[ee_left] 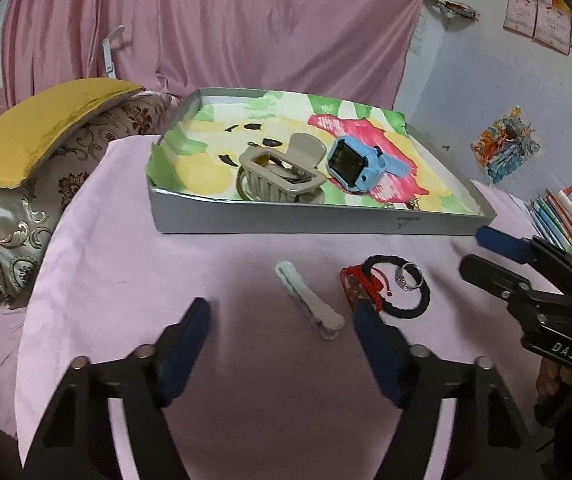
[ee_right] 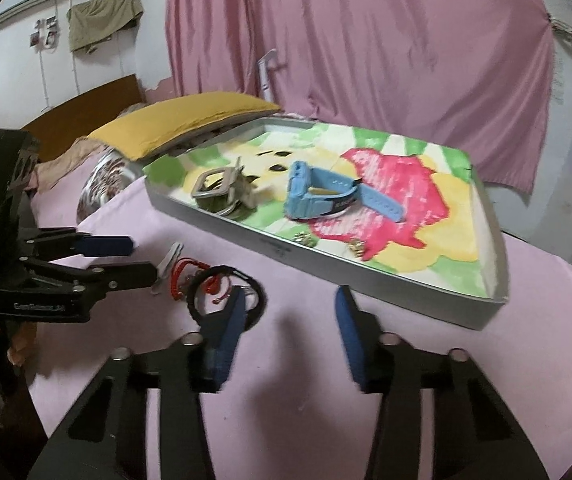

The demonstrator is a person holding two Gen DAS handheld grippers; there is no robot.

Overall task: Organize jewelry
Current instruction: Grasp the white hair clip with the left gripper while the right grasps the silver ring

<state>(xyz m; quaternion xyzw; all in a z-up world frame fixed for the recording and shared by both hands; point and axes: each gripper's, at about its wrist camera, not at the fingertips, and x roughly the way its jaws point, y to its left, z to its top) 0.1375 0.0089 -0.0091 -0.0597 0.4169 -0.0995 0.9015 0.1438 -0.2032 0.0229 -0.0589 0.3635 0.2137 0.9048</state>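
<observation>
A grey tray (ee_left: 286, 222) lined with painted paper holds a beige claw clip (ee_left: 278, 176), a blue watch (ee_left: 358, 164) and small earrings (ee_right: 304, 238). In front of it, on the pink cloth, lie a pale flat hair clip (ee_left: 310, 300), a red cord bracelet (ee_left: 360, 284), a black bracelet (ee_left: 406, 314) and a silver ring (ee_left: 408, 276). My left gripper (ee_left: 282, 314) is open, its fingers astride the hair clip without touching it. My right gripper (ee_right: 288, 306) is open with bare cloth between its fingers. Its left finger covers part of the black bracelet (ee_right: 226, 269).
A yellow cushion (ee_left: 46, 128) on a patterned pillow (ee_left: 6, 220) lies left of the cloth. A pink curtain (ee_left: 246, 20) hangs behind the tray (ee_right: 366, 280). Books (ee_left: 562, 216) are stacked at the right edge. The right gripper (ee_left: 476, 252) reaches in from the right.
</observation>
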